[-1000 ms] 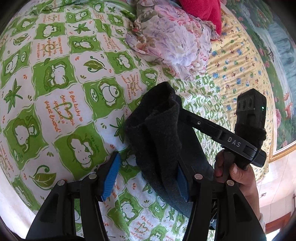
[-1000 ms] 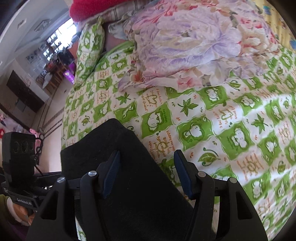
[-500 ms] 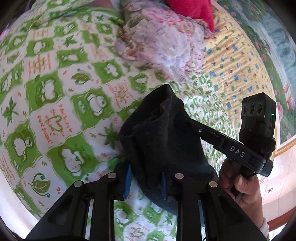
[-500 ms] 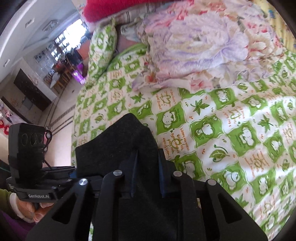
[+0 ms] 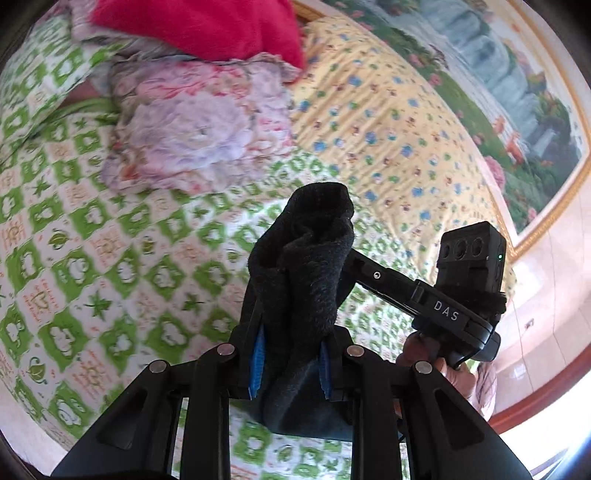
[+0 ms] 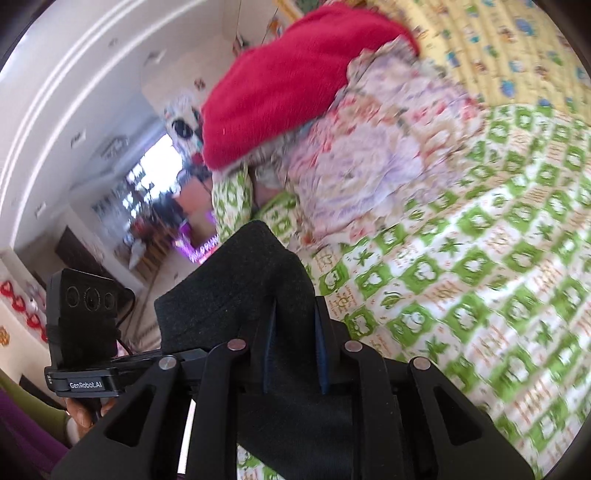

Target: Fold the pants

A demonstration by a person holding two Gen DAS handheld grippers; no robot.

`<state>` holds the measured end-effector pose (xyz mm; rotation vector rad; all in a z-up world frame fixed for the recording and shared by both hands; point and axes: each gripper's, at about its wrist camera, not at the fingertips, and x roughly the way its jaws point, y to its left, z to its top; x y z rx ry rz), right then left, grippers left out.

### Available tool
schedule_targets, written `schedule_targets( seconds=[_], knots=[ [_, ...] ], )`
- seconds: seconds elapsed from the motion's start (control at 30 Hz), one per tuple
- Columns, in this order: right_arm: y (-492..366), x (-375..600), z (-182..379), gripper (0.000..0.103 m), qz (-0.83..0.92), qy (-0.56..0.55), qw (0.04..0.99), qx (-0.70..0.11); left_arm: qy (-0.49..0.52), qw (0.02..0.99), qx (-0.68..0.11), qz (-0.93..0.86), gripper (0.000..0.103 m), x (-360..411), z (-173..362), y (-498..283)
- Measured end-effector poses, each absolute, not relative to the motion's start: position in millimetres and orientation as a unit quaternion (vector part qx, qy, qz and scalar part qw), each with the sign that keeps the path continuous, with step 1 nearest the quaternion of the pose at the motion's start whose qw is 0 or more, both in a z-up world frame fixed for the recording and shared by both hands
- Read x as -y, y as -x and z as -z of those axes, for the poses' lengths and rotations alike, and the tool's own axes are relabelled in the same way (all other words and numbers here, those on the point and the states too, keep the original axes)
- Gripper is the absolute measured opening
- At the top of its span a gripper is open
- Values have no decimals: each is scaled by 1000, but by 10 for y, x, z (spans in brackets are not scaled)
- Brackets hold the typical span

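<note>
The dark pants [image 5: 314,266] hang bunched above the green-and-white bedsheet [image 5: 110,258]. My left gripper [image 5: 291,354] is shut on one thick fold, with its blue pads pressing the cloth from both sides. In the right wrist view the pants [image 6: 251,288] rise as a dark flap, and my right gripper [image 6: 293,343] is shut on that fold. The right gripper's body [image 5: 436,306] reaches into the cloth from the right, held by a hand [image 5: 424,350]. The left gripper's body [image 6: 85,332] shows at the lower left. The lower part of the pants is hidden behind the grippers.
A crumpled floral quilt [image 5: 192,133] and a red blanket [image 5: 207,26] lie at the head of the bed. A yellow flowered cushion [image 5: 388,129] stands against the wall under a framed painting [image 5: 498,74]. The room's floor and furniture [image 6: 155,221] lie beyond the bed's left edge.
Both grippers stood open around the pants and have shut on the cloth. Both have since risen, lifting the pants off the sheet, and both views now tilt toward the head of the bed.
</note>
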<state>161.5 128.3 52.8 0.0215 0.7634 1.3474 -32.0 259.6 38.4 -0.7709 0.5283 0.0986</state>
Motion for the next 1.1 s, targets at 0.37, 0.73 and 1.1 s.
schedule_targets(
  seconds=[0.37, 0.73, 1.1],
  knots=[
    [-1671, -456, -575, 20, -590, -102, 730, -330, 326, 907, -267, 15, 24, -1954, -659, 50],
    [-1683, 183, -509, 20, -566, -146, 747, -315, 290, 909, -293, 59, 24, -1440, -744, -175],
    [-1748, 915, -254, 20, -526, -189, 768, -313, 237, 907, -333, 105, 24, -701, -674, -506]
  ],
)
